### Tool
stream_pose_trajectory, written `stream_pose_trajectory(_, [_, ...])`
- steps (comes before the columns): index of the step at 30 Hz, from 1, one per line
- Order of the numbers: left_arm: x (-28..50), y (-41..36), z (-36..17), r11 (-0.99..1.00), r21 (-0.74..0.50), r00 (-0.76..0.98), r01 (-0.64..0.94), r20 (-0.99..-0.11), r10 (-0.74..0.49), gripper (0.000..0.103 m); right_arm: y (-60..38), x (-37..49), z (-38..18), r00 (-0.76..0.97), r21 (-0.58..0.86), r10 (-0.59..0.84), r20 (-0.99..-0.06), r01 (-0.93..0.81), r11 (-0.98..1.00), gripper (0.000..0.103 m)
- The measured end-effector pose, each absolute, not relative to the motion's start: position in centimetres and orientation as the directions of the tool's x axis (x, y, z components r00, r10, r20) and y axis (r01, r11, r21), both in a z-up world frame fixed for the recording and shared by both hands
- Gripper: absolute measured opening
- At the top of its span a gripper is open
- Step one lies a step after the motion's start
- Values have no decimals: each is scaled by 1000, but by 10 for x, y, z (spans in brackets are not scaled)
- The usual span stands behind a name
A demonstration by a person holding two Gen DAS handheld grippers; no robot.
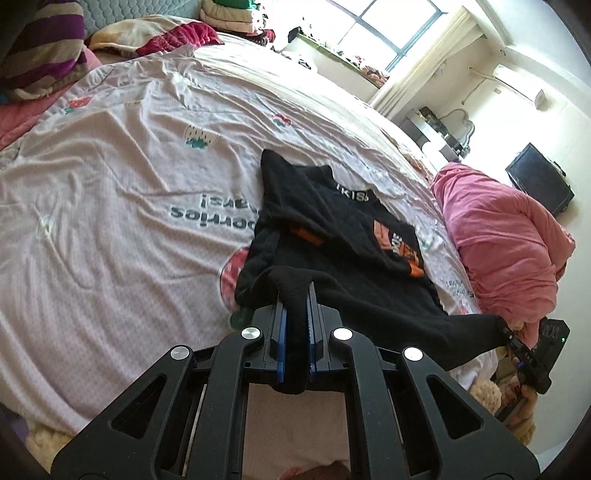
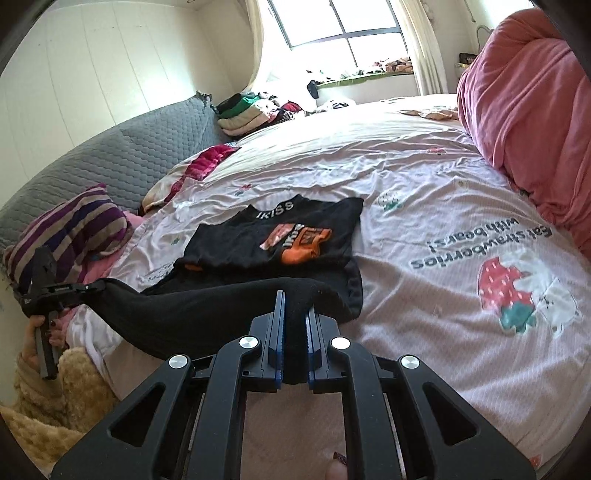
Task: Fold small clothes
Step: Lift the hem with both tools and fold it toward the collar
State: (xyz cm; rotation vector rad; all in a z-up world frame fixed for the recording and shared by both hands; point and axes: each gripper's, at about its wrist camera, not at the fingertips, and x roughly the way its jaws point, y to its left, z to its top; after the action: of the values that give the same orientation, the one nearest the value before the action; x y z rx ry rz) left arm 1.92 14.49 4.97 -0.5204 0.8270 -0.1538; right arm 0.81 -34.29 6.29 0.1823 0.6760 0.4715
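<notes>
Both grippers, left gripper [image 1: 295, 314] and right gripper [image 2: 295, 317], were clamped shut on the black shirt's [image 1: 332, 229] hem. Carrying it evenly toward the collar [image 1: 352, 192] would probably keep the fold square.

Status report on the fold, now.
Left hand-held gripper and right hand-held gripper both shut on black shirt hem. Hem lifted, top half flat on bed sheet. Fold path clear.

Both fisheye cameras sit just behind their own claws at the bed's [image 1: 110, 184] near edge, angled down and facing the window [image 2: 343, 26]. Each sees the other claw sideways: the right claw [image 1: 506, 328] in the left view, the left claw [image 2: 92, 286] in the right. Both views share the black shirt [image 1: 332, 236].
</notes>
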Motion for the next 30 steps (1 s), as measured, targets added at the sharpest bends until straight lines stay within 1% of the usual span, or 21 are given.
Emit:
stream_pose_trajectory(8, [40, 146, 60, 870, -486, 708, -78, -641, -295, 3, -338, 35, 71, 713, 297, 451, -537, -340, 892, 8])
stream_pose_trajectory(13, [60, 146, 69, 876, -477, 727, -75, -628, -279, 3, -338, 61, 76, 723, 313, 443, -530, -319, 895, 8])
stream_pose_trajectory(18, [79, 143, 82, 886, -461, 739, -58, -616, -272, 3, -333, 84, 84, 739, 290, 422, -525, -311, 905, 8])
stream_pose_trajectory(26, [114, 146, 84, 898, -434, 741, -71, -626, -244, 3, -325, 115, 93, 747, 274, 404, -527, -301, 913, 8])
stream_pose_trajectory(30, [133, 147, 81, 903, -422, 735, -79, -637, -233, 3, -321, 136, 92, 743, 274, 386, -547, -277, 921, 8])
